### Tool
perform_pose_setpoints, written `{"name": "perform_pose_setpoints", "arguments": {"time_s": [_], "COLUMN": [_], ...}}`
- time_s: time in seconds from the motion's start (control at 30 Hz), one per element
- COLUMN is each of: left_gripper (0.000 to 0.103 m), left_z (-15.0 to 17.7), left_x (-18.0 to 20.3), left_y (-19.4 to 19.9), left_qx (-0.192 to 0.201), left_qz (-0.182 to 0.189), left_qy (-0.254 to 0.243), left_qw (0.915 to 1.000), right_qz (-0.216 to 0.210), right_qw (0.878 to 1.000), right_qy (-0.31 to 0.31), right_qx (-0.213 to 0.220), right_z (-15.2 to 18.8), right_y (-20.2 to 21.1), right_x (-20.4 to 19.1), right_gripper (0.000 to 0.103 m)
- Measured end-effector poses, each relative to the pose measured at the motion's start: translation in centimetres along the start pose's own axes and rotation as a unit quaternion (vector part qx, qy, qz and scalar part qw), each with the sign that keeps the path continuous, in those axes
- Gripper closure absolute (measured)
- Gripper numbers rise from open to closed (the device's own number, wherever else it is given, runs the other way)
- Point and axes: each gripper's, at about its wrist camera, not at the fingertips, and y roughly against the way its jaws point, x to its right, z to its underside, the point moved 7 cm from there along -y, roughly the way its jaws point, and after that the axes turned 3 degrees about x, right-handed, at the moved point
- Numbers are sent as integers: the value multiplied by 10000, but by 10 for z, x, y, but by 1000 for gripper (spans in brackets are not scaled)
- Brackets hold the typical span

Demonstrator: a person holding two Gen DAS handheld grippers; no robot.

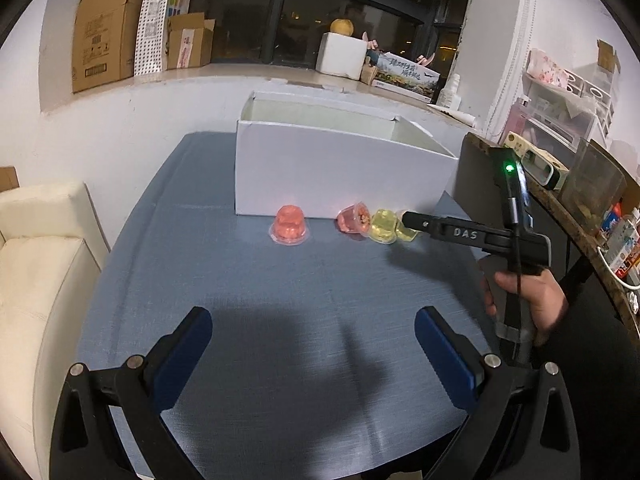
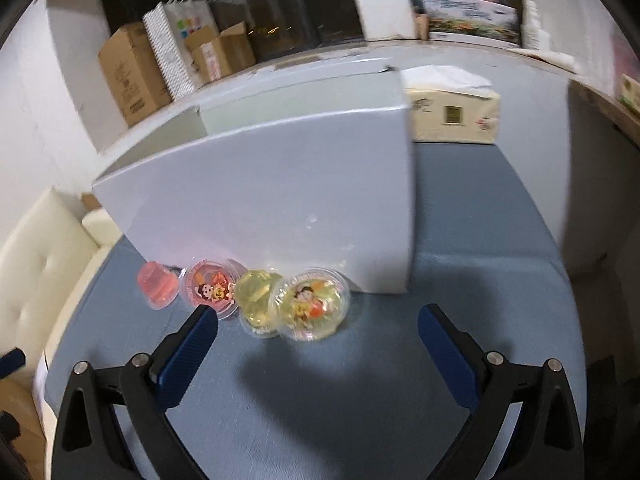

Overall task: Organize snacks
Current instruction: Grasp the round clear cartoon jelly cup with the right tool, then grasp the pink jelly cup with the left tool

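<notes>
Several jelly cups lie in a row on the blue table in front of an open white box (image 1: 340,168) (image 2: 276,200). A pink cup (image 1: 289,225) (image 2: 157,285) stands upside down at the left. A second pink cup (image 1: 353,219) (image 2: 210,286) lies on its side, then a yellow cup (image 1: 383,226) (image 2: 258,300) and another yellow cup (image 2: 312,304) on its side. My right gripper (image 2: 318,332) is open, just in front of the yellow cups; it shows in the left wrist view (image 1: 412,220) by them. My left gripper (image 1: 314,336) is open and empty, well back from the cups.
A cream sofa (image 1: 36,264) stands left of the table. A tissue pack (image 2: 452,114) lies behind the box at the right. Cardboard boxes (image 1: 104,52) and a white foam box (image 1: 344,54) sit on the window ledge. A cluttered shelf (image 1: 580,184) stands at the right.
</notes>
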Motion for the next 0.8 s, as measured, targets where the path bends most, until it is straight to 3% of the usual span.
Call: {"name": "perform_pose_setpoints", "arguments": {"time_s": [0.07, 0.1, 0.13, 0.27, 0.37, 0.8], "left_gripper": [0, 0, 0, 0, 0, 0], "left_z": [2, 2, 3, 5, 5, -9], "left_x": [-3, -4, -5, -8, -11, -15], "left_y": [-5, -6, -9, -21, -30, -58], "left_qx": [-52, -71, -94, -196, -259, -297], "left_qz": [-25, -35, -44, -99, -129, -306], "left_qy": [19, 15, 9, -23, -22, -104], "left_qw": [10000, 10000, 9999, 9998, 9996, 9990], "right_qz": [-6, -2, -8, -292, -320, -510], "right_qw": [9997, 9993, 9990, 9980, 9981, 9970], "right_qy": [245, 340, 398, 537, 528, 580], "right_qx": [-84, -151, -200, -177, -32, 54], "right_z": [2, 3, 2, -1, 0, 1], "right_y": [-9, -13, -16, -18, -8, 17], "right_x": [-5, -7, -8, -15, -15, -12], "right_gripper": [2, 8, 23, 35, 53, 55]}}
